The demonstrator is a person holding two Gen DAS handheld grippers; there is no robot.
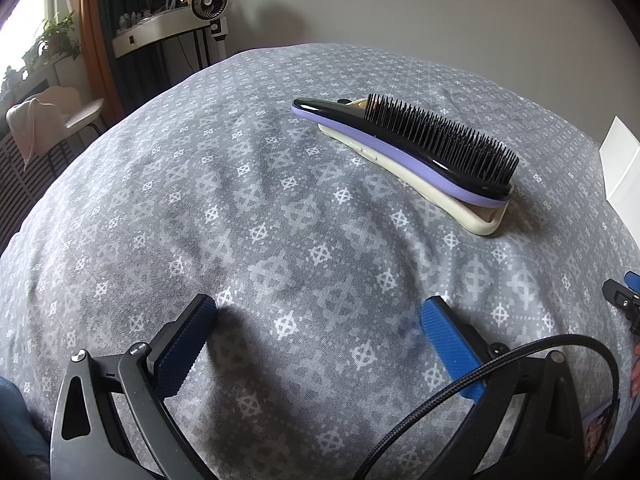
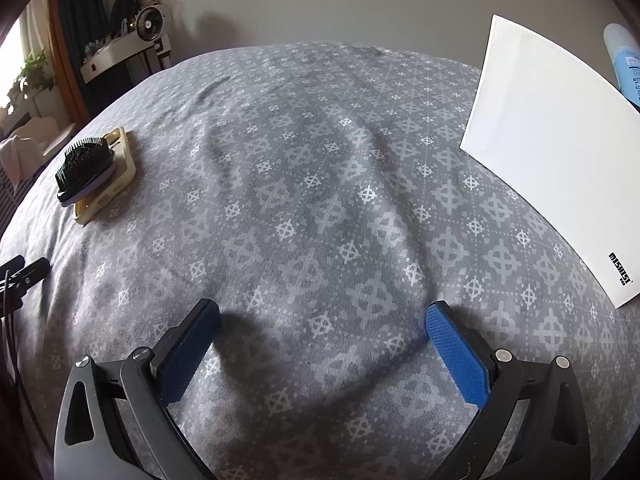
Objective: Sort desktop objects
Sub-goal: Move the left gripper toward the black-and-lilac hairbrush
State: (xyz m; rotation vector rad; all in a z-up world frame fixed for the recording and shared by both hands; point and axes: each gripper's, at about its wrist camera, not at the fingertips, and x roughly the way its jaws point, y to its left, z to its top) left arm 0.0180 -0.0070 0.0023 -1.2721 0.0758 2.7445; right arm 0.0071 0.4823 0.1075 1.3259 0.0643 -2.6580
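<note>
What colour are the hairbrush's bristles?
Black. The hairbrush has a black top and purple underside, and shows best in the left wrist view.

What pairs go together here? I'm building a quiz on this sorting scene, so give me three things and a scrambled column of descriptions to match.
Things:
1. hairbrush
2. phone case
3. white box

Descriptions:
A. cream, lying on the grey cloth
B. printed black lettering at one corner
C. black bristles up, resting on another item

Pairs: 1-C, 2-A, 3-B

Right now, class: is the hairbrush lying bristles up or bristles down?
Bristles up: the hairbrush rests on its back atop the cream phone case, black bristles pointing upward.
</note>
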